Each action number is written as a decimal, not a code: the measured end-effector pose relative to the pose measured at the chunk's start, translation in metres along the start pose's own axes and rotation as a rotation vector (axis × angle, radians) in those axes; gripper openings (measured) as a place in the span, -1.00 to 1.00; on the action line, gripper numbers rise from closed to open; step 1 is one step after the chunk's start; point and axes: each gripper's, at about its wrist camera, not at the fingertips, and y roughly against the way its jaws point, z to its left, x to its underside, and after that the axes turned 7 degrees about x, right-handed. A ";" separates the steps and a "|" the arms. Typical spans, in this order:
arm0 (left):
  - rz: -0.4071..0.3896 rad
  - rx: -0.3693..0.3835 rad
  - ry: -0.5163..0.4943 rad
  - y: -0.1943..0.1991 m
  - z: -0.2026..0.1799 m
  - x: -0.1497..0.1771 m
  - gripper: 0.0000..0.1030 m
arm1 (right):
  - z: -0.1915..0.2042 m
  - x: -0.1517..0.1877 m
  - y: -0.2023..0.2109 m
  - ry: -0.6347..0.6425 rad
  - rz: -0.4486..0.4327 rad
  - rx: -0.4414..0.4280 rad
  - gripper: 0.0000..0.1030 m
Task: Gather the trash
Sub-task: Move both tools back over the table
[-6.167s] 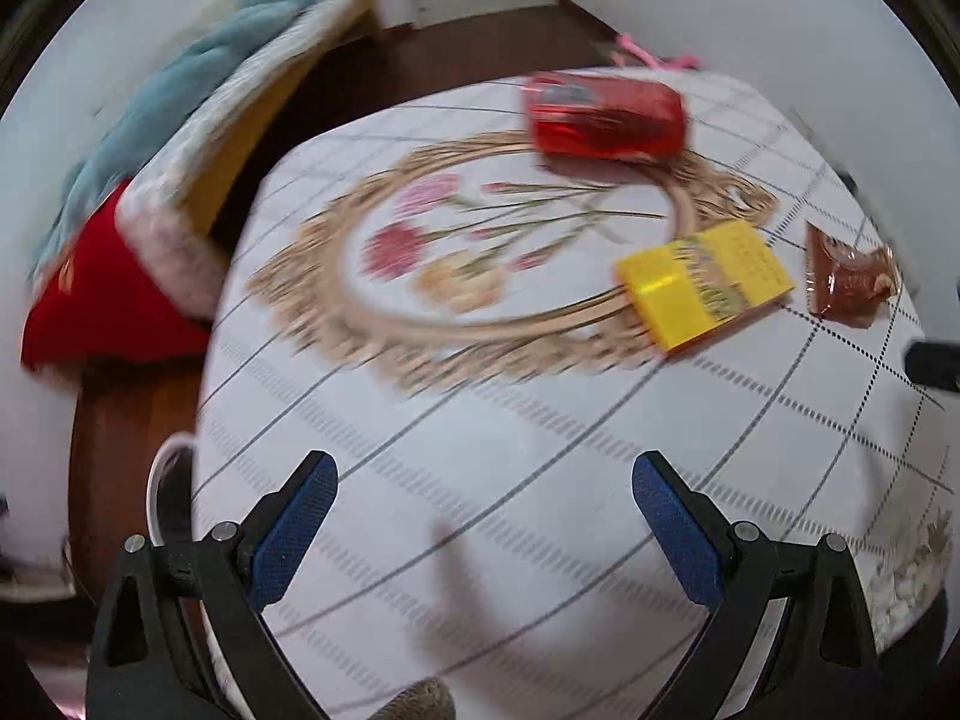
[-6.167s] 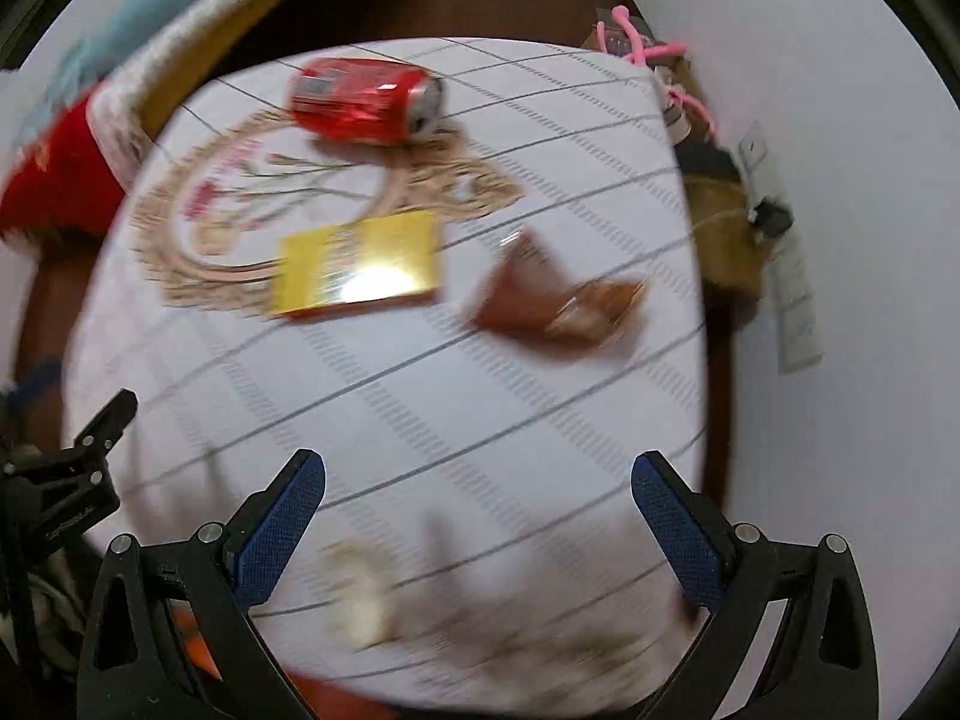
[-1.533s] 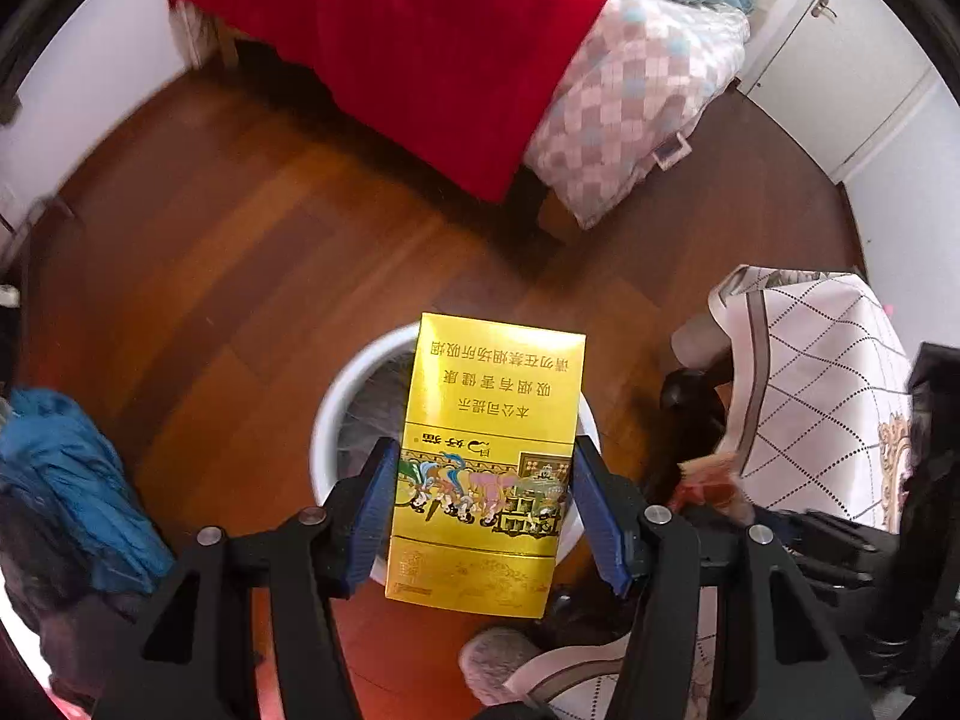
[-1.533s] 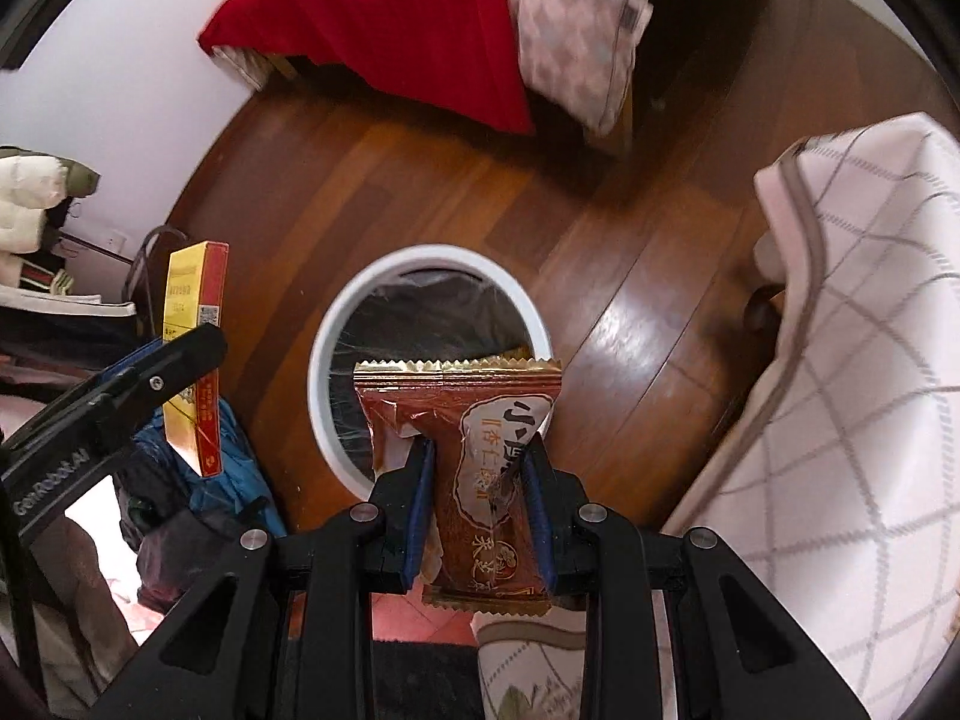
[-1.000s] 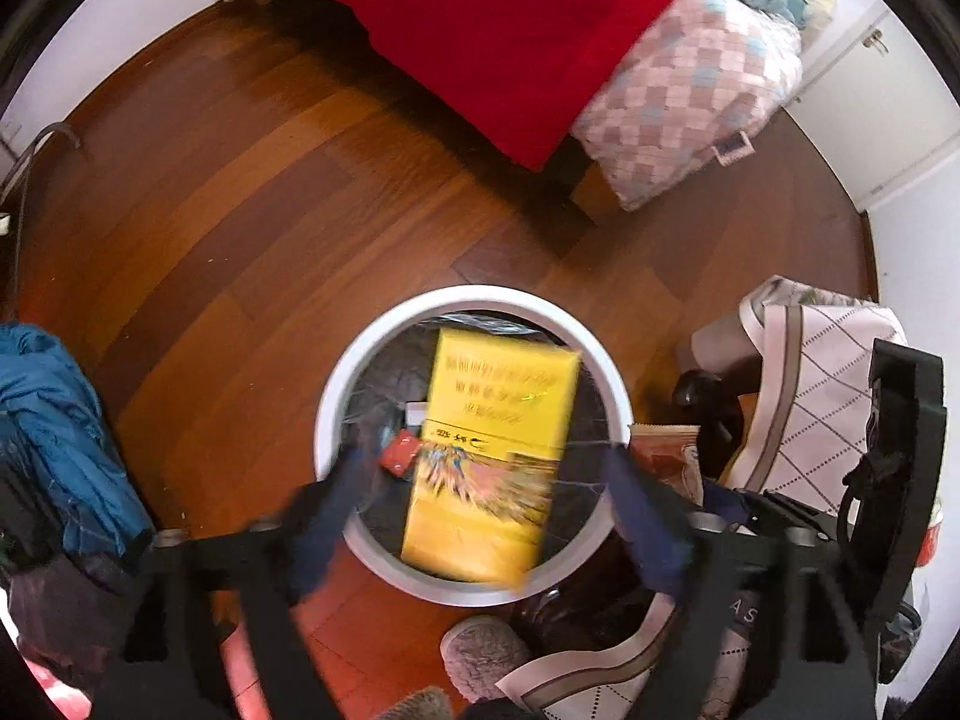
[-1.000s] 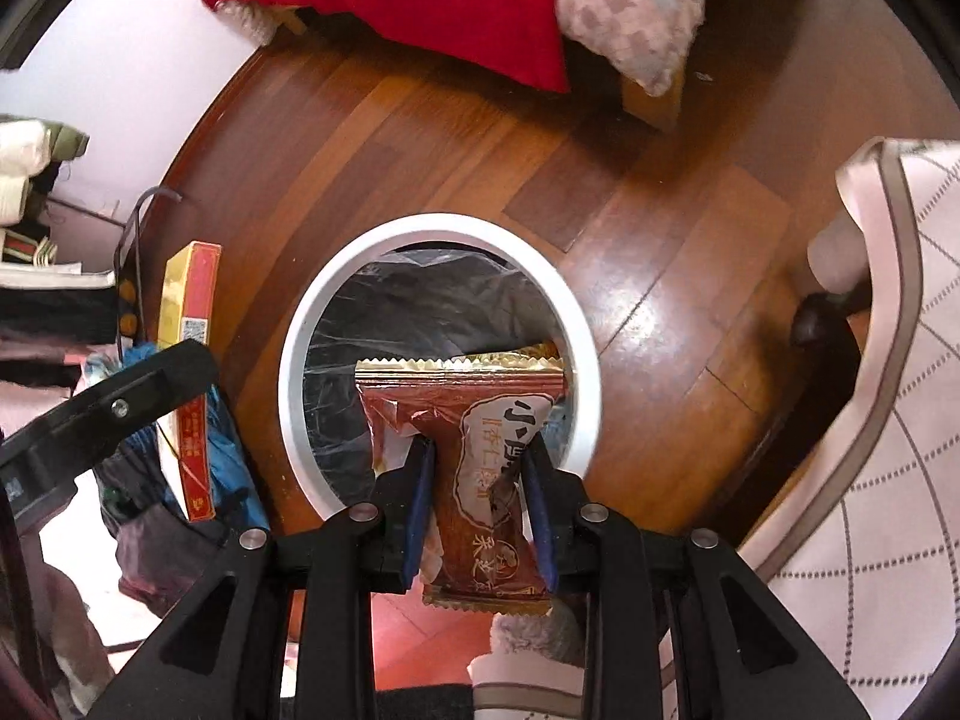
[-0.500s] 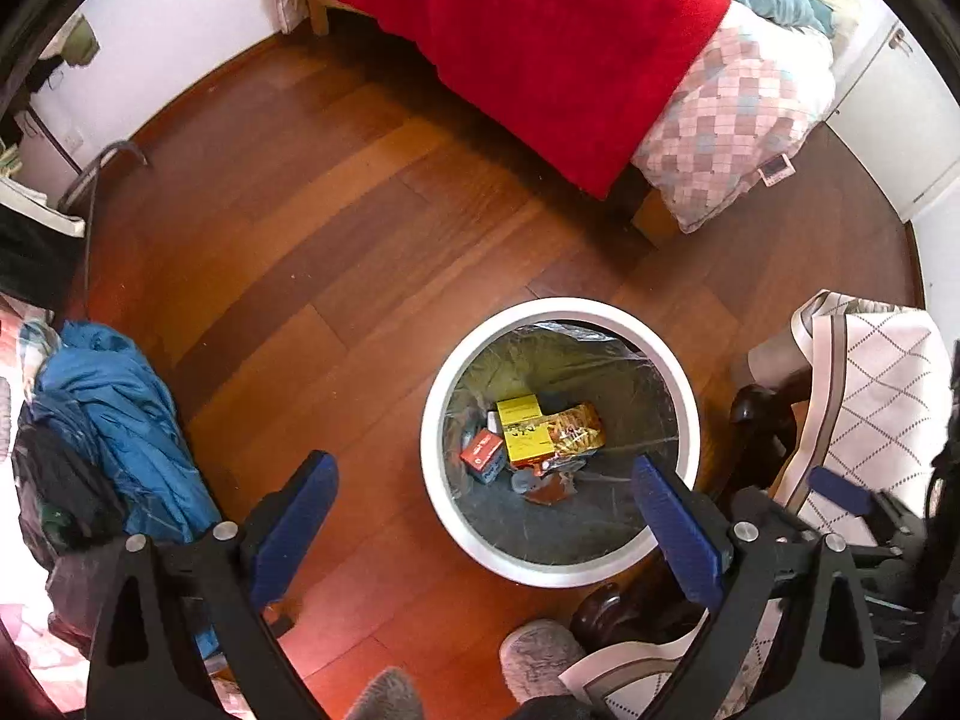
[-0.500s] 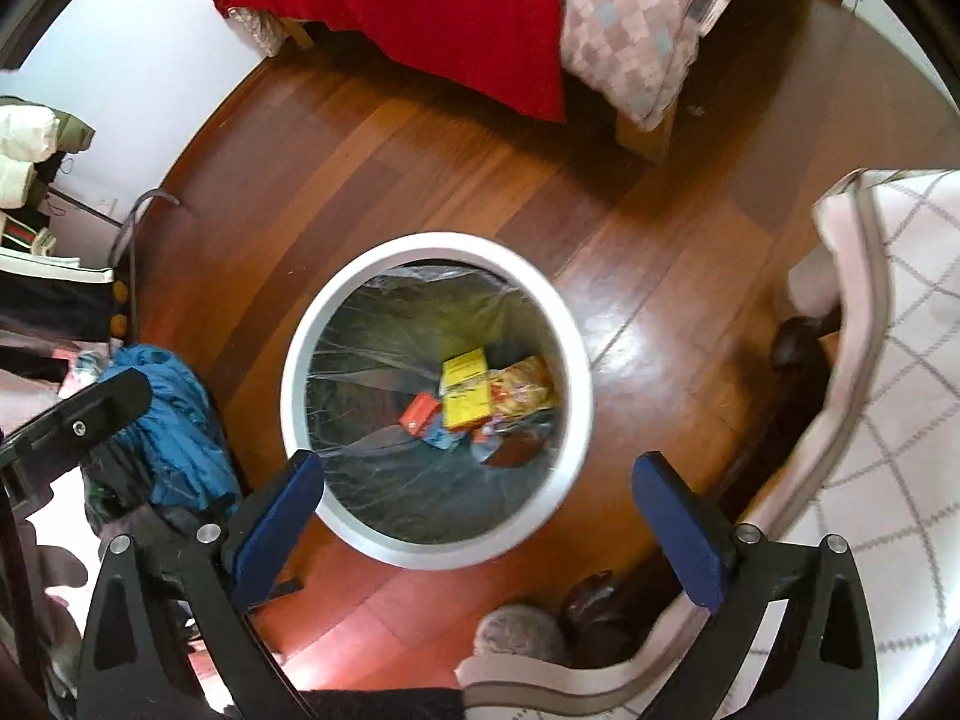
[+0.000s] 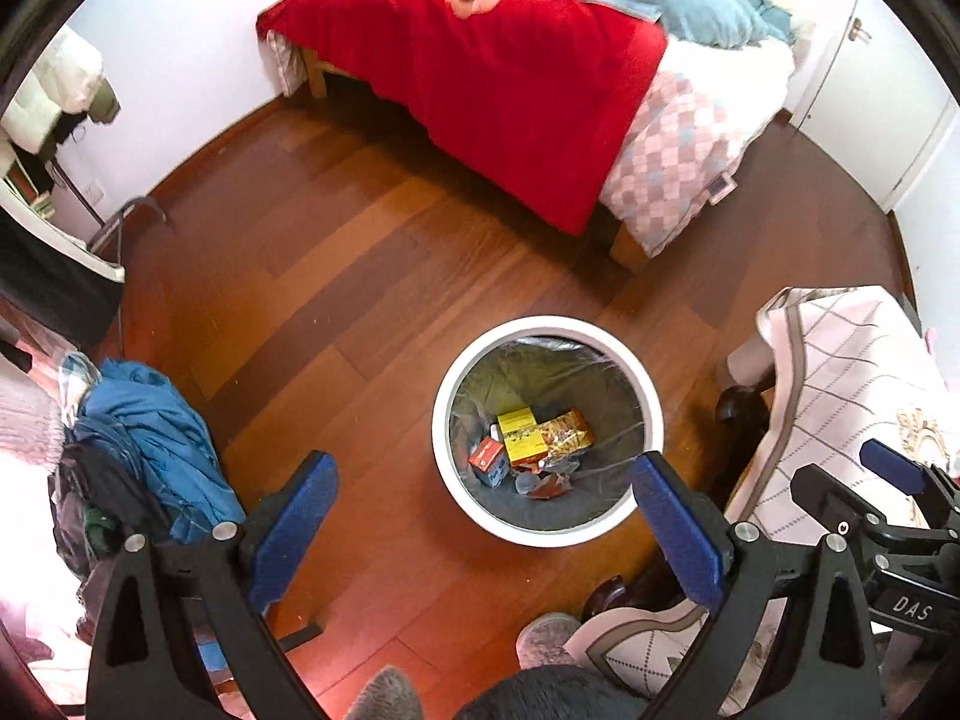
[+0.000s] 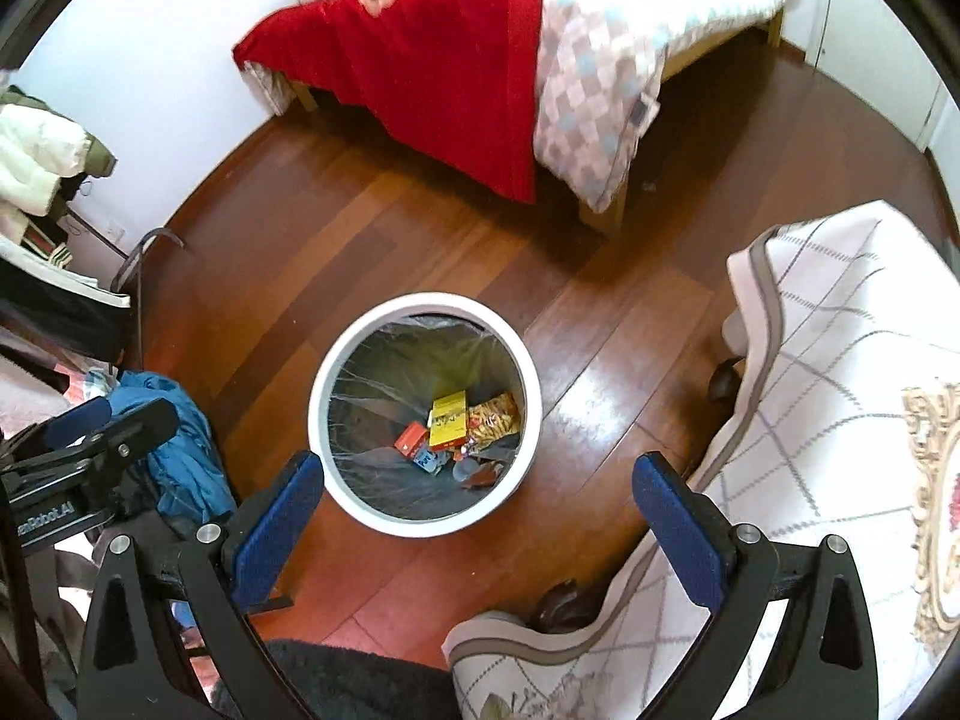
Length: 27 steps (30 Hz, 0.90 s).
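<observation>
Trash (image 9: 528,443) half-buried in bin (image 9: 651,396)

One white bin (image 9: 547,531) sitting on the floor, one yellow box (image 9: 521,437), one small orange box (image 9: 486,453) and one orange patterned packet (image 9: 567,431) lying inside it among smaller scraps too jumbled to count, two tools hovering above, one bed (image 9: 690,120) standing behind

"What do I see past my claws?"
"A wooden floor (image 9: 312,276), and a bed (image 10: 606,54) against the wall with a red blanket (image 9: 498,84) hanging over its side."
"And nearer me?"
"A heap of blue clothes (image 9: 156,438) on my left, a checked tablecloth (image 10: 840,396) draped on my right."
</observation>
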 end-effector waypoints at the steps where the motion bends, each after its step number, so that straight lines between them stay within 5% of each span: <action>1: -0.013 0.003 -0.006 0.009 -0.002 0.001 0.95 | 0.000 0.003 0.013 0.002 -0.017 0.000 1.00; 17: -0.160 -0.004 -0.143 0.125 -0.079 0.045 0.95 | -0.038 0.053 0.178 -0.102 -0.222 -0.128 1.00; 22: -0.152 0.060 -0.220 0.125 -0.143 0.069 0.95 | -0.098 0.086 0.213 -0.198 -0.222 -0.119 1.00; 27: -0.018 0.157 -0.339 0.085 -0.225 0.122 0.95 | -0.191 0.151 0.226 -0.345 -0.144 0.024 1.00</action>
